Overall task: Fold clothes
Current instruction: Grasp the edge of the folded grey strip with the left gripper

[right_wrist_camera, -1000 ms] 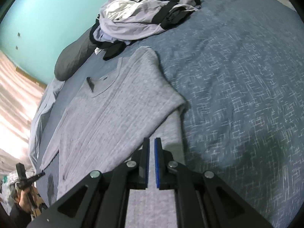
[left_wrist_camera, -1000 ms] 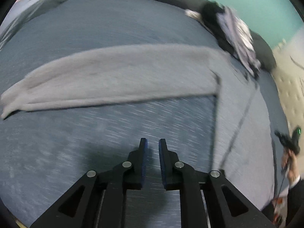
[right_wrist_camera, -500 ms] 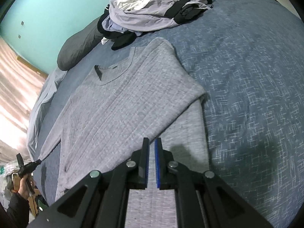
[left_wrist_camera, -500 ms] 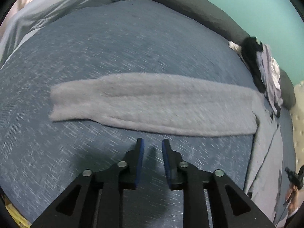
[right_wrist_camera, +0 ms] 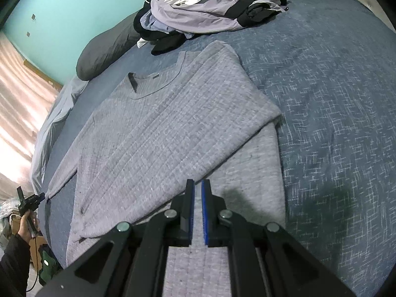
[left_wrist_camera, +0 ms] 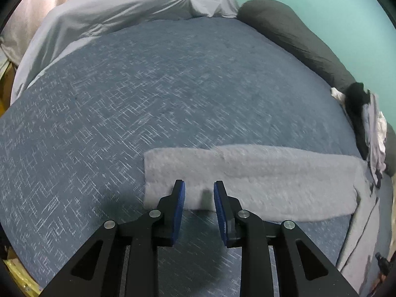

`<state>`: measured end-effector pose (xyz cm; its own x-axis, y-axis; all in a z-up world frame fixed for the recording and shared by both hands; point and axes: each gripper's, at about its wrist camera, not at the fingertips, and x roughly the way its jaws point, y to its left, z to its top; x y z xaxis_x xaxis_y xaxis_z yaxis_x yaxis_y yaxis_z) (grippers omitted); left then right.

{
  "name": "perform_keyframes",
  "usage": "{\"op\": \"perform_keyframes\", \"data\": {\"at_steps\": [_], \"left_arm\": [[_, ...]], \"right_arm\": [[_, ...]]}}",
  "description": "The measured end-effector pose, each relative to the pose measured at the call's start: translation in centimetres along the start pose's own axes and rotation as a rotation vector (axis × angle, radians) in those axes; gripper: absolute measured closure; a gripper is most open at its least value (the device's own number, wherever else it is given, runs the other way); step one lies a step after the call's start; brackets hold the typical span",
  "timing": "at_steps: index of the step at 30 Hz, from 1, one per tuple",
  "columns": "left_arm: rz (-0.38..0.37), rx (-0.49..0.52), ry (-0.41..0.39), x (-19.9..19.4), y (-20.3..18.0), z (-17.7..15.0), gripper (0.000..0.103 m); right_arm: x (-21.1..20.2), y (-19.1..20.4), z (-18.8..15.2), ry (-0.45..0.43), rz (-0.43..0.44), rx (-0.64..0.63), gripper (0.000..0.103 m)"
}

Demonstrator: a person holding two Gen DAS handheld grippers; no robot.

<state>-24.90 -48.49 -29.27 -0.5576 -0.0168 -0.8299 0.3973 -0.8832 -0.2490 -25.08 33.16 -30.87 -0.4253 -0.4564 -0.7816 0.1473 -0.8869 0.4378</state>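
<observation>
A grey ribbed sweater (right_wrist_camera: 163, 133) lies flat on the blue bed cover, neck toward the pillows, its right side folded in over the body. Its left sleeve (left_wrist_camera: 247, 180) stretches across the cover in the left wrist view. My left gripper (left_wrist_camera: 199, 185) is open, its fingertips just at the near edge of the sleeve's cuff end. My right gripper (right_wrist_camera: 196, 185) has its jaws almost closed with a thin gap, empty, hovering over the lower part of the sweater.
A pile of lilac, white and black clothes (right_wrist_camera: 208, 7) lies by the dark grey pillows (right_wrist_camera: 106, 47). A pale grey sheet (left_wrist_camera: 118, 12) covers the far bed edge. The blue bed cover (right_wrist_camera: 334, 86) spreads to the right.
My left gripper has moved toward the sleeve's cuff end and opened wider. My right gripper has moved slightly closer over the sweater, still closed.
</observation>
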Motion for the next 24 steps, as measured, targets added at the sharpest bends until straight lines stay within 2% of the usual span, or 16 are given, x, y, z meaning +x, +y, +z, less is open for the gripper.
{"op": "perform_keyframes", "data": {"at_steps": [5,8,15,24], "left_arm": [[0.037,-0.001,0.003,0.8,1.8,0.9,0.071],[0.036,-0.029,0.001,1.1,3.1,1.1,0.062],[0.027,-0.028,0.0,1.6,4.2,1.3,0.058],[0.053,-0.014,-0.006,1.9,5.2,1.2,0.058]], "right_arm": [[0.2,0.6,0.0,0.004,0.0,-0.014,0.098],[0.5,1.1,-0.2,0.009,0.001,-0.024,0.098],[1.1,2.2,-0.6,0.025,0.0,-0.051,0.098],[1.4,2.8,-0.7,0.032,0.004,-0.064,0.098]]}}
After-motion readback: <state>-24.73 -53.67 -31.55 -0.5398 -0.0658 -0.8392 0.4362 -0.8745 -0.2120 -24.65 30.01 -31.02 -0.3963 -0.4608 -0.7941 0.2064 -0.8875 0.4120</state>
